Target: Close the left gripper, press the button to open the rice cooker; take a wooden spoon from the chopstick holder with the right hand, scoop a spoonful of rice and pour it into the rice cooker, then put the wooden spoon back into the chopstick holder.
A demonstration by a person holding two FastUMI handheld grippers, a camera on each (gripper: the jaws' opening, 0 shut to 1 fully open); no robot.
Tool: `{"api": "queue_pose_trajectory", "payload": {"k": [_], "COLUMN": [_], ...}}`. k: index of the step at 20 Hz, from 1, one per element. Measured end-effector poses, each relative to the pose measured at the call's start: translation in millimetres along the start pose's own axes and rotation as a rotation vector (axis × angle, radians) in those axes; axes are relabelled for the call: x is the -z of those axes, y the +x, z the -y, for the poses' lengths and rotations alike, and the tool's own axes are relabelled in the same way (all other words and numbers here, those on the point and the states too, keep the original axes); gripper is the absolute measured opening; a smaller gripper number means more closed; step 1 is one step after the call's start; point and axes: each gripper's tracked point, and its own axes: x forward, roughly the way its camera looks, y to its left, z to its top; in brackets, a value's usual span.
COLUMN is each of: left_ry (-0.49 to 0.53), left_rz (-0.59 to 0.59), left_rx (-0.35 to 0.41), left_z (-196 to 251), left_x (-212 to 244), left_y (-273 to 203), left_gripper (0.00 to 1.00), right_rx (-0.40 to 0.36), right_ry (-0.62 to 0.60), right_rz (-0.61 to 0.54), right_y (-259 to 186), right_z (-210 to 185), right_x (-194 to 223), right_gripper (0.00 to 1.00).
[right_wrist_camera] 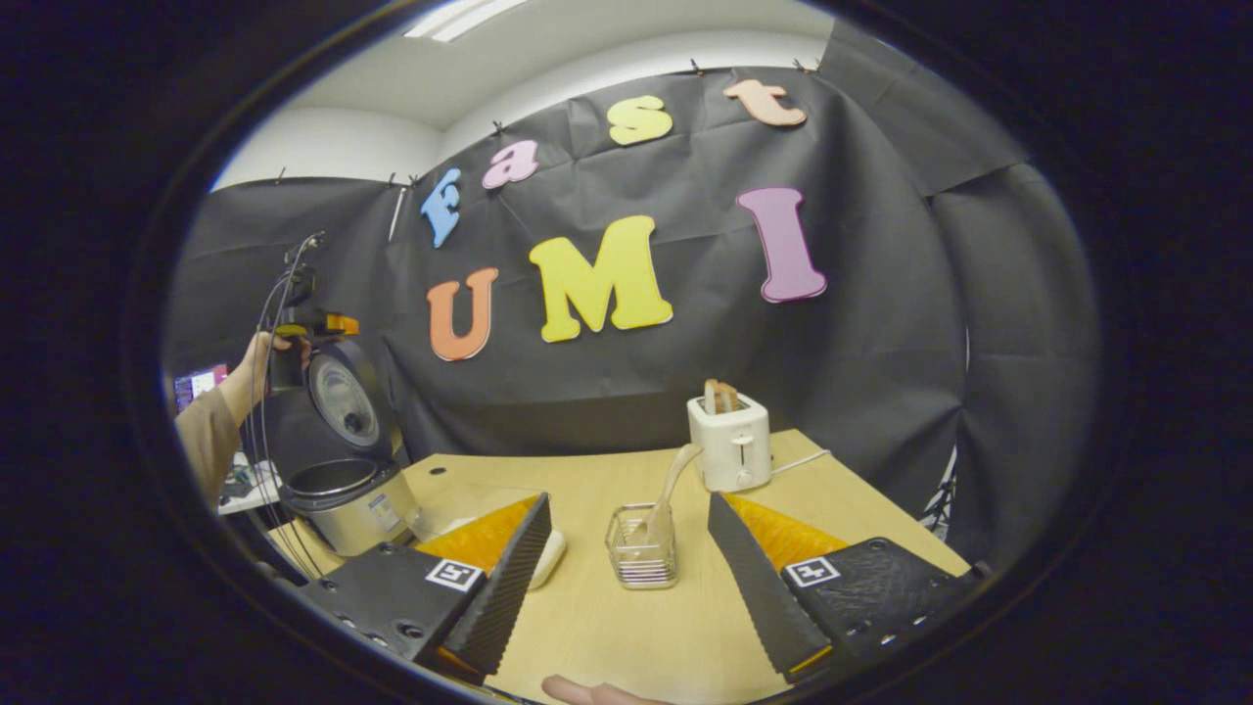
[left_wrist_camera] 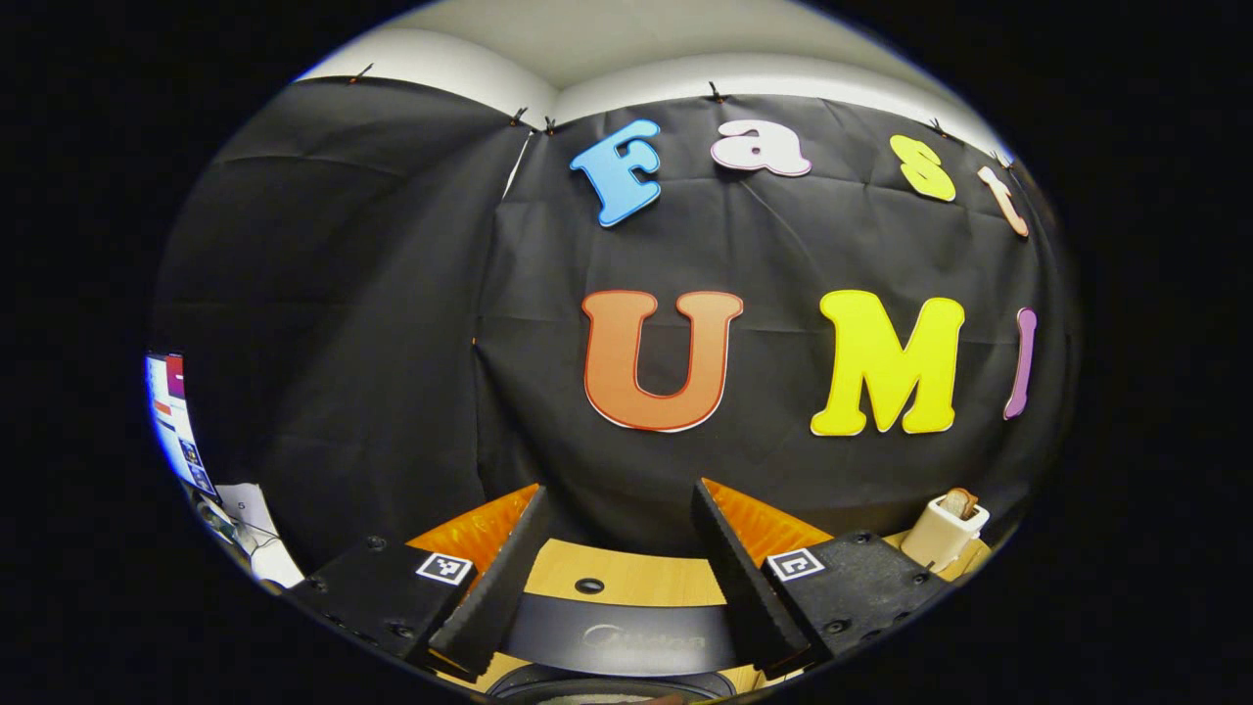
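The rice cooker [right_wrist_camera: 345, 504] stands open at the table's left, its lid [right_wrist_camera: 343, 397] raised upright. A hand holds my left gripper [right_wrist_camera: 323, 325] at the lid's top edge. In the left gripper view, my left gripper [left_wrist_camera: 617, 494] is open above the lid's dark panel [left_wrist_camera: 626, 636]. My right gripper [right_wrist_camera: 628, 501] is open and empty, low over the table. Just ahead of it stands the clear chopstick holder [right_wrist_camera: 641, 548], with the wooden spoon [right_wrist_camera: 673, 480] leaning out of it to the right. A white rounded object [right_wrist_camera: 550, 556] lies partly hidden behind my right gripper's left finger.
A white toaster [right_wrist_camera: 729, 441] with bread in its slots stands behind the holder, also seen as the toaster [left_wrist_camera: 945, 529] at the right. The wooden table [right_wrist_camera: 636, 627] has a cable hole [left_wrist_camera: 589, 586]. A monitor [left_wrist_camera: 174, 421] glows at the far left. A sleeve [right_wrist_camera: 206, 441] reaches in.
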Motion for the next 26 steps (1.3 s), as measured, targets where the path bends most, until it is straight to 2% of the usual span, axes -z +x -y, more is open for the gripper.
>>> {"api": "queue_pose_trajectory", "payload": {"k": [2, 6, 7, 9, 10, 11, 13, 14, 15, 17, 18, 21, 22, 23, 26], "left_ry": [-0.003, 0.013, 0.013, 0.018, 0.016, 0.017, 0.023, 0.025, 0.030, 0.032, 0.037, 0.046, 0.049, 0.055, 0.057], "left_rz": [-0.003, -0.013, -0.027, -0.042, -0.041, -0.046, -0.056, -0.061, -0.065, -0.070, -0.071, -0.078, -0.068, -0.059, -0.080], "left_rx": [0.020, 0.043, 0.042, 0.037, 0.038, 0.041, 0.046, 0.047, 0.045, 0.027, 0.024, 0.010, 0.008, 0.006, -0.005], "left_z": [0.1, 2.7, 2.1, 0.8, 0.5, 0.4, -1.3, -1.3, -2.2, -5.2, -5.6, -7.3, -7.3, -7.1, -8.7], "left_x": [1.4, 3.5, 6.8, 12.2, 14.6, 17.0, 25.8, 30.7, 35.7, 47.1, 54.8, 76.0, 81.3, 87.3, 118.3], "left_y": [-3.7, -16.9, -21.1, -32.6, -39.0, -46.9, -62.5, -70.7, -78.4, -93.8, -98.4, -124.3, -129.4, -135.8, -152.9], "left_gripper": [0.90, 0.93, 0.93, 0.94, 0.94, 0.94, 0.94, 0.94, 0.94, 0.94, 0.94, 0.96, 1.00, 0.90, 0.89], "right_rx": [0.006, 0.006, 0.012, 0.011, 0.006, 0.008, 0.005, 0.009, 0.016, 0.016, 0.007, 0.007, 0.014, 0.019, 0.012], "right_ry": [-0.010, -0.024, -0.028, -0.022, -0.021, -0.020, -0.022, -0.019, -0.012, -0.009, -0.015, -0.046, -0.057, -0.072, -0.092], "right_rz": [0.011, 0.021, 0.026, 0.028, 0.023, 0.019, 0.007, -0.002, -0.014, -0.024, -0.025, -0.027, -0.029, -0.033, -0.040], "right_y": [-5.7, -17.3, -19.8, -25.9, -27.8, -30.1, -34.3, -33.5, -34.1, -37.6, -39.4, -45.2, -45.5, -45.4, -44.2], "right_z": [-2.9, -10.8, -11.4, -16.6, -20.0, -22.2, -25.2, -26.6, -26.9, -32.0, -36.7, -44.1, -45.1, -46.3, -52.3], "right_x": [-3.3, -7.0, -8.1, -6.6, -4.2, -2.8, 1.7, 5.2, 6.9, 9.0, 10.2, 12.8, 13.7, 14.8, 18.2], "right_gripper": [0.92, 0.96, 0.92, 0.92, 0.96, 0.96, 0.96, 0.92, 0.96, 0.96, 0.92, 0.92, 0.96, 0.96, 0.92]}}
